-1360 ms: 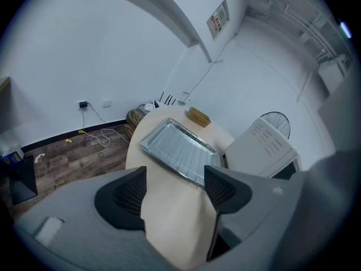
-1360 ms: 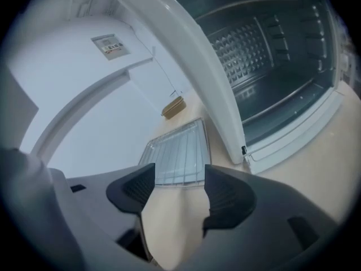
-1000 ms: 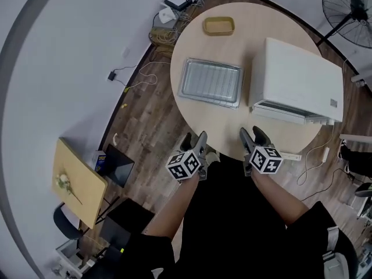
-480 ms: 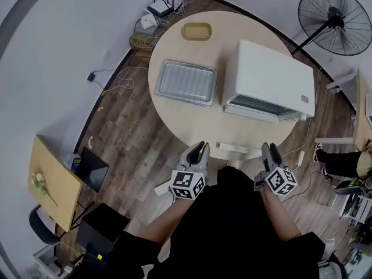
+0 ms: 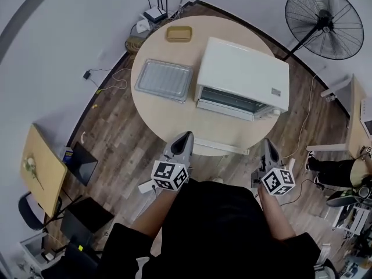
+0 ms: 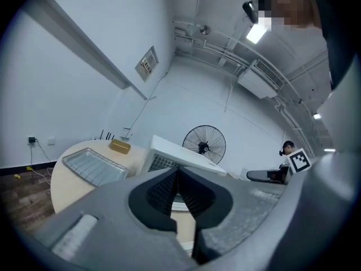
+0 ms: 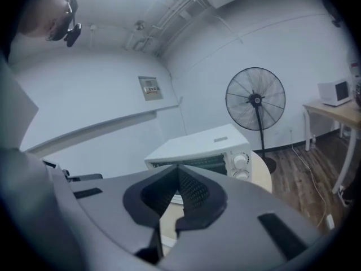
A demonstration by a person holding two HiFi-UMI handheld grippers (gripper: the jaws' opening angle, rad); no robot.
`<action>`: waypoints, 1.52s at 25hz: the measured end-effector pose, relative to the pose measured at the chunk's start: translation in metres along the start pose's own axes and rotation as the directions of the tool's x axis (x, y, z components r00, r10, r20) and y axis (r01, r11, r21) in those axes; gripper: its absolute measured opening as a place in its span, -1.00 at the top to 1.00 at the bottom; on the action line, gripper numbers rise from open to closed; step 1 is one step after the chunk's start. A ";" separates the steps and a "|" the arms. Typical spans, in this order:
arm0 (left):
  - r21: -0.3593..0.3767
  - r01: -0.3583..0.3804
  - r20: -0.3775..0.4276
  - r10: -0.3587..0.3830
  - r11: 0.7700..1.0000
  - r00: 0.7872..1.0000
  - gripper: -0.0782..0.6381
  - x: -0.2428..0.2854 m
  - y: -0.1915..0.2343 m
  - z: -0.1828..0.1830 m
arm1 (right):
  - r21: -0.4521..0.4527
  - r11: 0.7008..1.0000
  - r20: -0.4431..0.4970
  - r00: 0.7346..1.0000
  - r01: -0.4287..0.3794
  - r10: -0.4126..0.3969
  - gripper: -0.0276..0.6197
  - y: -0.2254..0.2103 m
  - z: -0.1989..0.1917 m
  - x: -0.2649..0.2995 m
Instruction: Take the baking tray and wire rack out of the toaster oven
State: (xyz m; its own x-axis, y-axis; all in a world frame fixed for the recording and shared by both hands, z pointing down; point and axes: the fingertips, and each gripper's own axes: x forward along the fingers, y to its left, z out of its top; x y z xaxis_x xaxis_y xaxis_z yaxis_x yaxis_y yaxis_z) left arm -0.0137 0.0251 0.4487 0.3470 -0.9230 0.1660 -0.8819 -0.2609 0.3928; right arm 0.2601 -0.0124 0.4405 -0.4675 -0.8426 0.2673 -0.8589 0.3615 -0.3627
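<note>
A person's two forearms reach out over a wood floor (image 5: 125, 127), each hand carrying a gripper short of a round table (image 5: 174, 121). The left gripper (image 5: 186, 137) has just been closing and its jaws are now clenched together with nothing between them. The right gripper (image 5: 267, 144) has done the same and is equally empty. On the table, well beyond both grippers, a white toaster oven (image 5: 244, 68) faces the person. Just beside the oven, on its left, the baking tray (image 5: 189, 83) lies flat on the tabletop, with what looks like the wire rack (image 5: 163, 79) lying in it. A small yellow dish (image 5: 178, 34) sits at the table's far edge. A black standing fan (image 5: 323, 22) stands on the floor behind the oven.
</note>
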 end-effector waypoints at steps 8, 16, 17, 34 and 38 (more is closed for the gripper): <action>0.067 -0.067 0.052 0.063 0.996 0.997 0.73 0.010 -0.090 -0.019 | -0.153 0.982 0.035 0.993 -0.110 0.117 0.91 -0.044 0.019 -0.046; 0.112 -0.090 0.027 0.087 0.990 0.996 0.73 0.018 -0.141 -0.048 | -0.187 0.981 0.035 0.997 -0.059 0.066 0.91 -0.091 0.022 -0.077; 0.118 -0.091 0.025 0.089 0.989 0.996 0.73 0.018 -0.143 -0.049 | -0.189 0.981 0.039 0.997 -0.053 0.061 0.91 -0.094 0.022 -0.080; 0.166 -0.067 0.000 0.068 0.984 0.998 0.73 0.016 -0.129 -0.034 | -0.165 0.986 0.084 0.996 0.026 -0.012 0.91 -0.087 0.014 -0.081; 0.176 -0.060 0.001 0.061 0.983 0.998 0.73 0.014 -0.122 -0.024 | -0.157 0.987 0.084 0.996 0.032 -0.019 0.91 -0.077 0.012 -0.077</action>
